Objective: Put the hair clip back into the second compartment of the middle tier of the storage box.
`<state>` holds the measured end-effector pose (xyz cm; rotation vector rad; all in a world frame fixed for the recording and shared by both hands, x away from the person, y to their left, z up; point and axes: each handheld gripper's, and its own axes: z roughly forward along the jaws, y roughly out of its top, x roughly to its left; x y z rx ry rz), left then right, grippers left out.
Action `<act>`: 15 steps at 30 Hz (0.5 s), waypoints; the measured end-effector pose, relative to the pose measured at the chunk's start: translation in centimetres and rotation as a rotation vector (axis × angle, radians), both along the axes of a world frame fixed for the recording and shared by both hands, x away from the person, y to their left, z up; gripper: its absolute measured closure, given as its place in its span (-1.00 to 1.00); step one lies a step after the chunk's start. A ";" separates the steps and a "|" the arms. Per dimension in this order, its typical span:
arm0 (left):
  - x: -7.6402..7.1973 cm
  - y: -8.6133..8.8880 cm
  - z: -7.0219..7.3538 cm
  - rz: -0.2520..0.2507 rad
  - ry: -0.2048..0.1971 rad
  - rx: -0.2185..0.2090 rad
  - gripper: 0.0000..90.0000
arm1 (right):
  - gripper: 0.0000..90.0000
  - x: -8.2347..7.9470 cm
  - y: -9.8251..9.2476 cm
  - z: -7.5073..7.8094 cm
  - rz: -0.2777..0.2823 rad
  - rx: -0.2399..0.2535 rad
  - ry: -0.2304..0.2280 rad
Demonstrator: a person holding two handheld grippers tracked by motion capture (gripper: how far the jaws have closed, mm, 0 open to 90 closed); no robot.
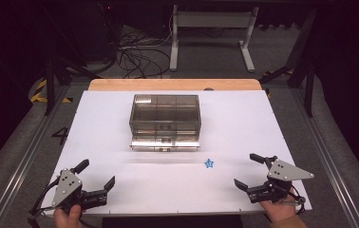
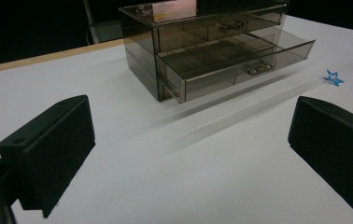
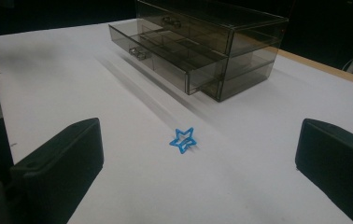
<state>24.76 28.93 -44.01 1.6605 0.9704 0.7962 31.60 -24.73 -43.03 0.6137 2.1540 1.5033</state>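
A smoky clear drawer box stands at the middle of the white table; its lower drawer is pulled out toward me. That drawer has dividers inside. A small blue star lies on the table in front of the box, right of centre, also seen as the star. My left gripper rests open at the near left edge, nothing between its jaws. My right gripper stands open at the near right, the star a short way ahead of it.
The white board covers a wooden table whose far edge shows behind the box. Dark floor, cables and a desk frame lie beyond. Metal rails run along both sides.
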 end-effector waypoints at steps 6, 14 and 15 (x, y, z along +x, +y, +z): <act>0.0 0.0 0.0 -0.001 0.003 0.006 -0.97 | -0.96 0.4 0.5 0.4 0.008 -0.002 0.012; 0.0 -0.1 0.0 -0.004 0.005 0.010 -0.97 | -0.96 1.9 1.5 1.6 0.007 -0.017 0.024; 0.0 -0.2 0.0 -0.005 0.007 0.010 -0.97 | -0.96 2.0 1.5 1.7 0.006 -0.016 0.025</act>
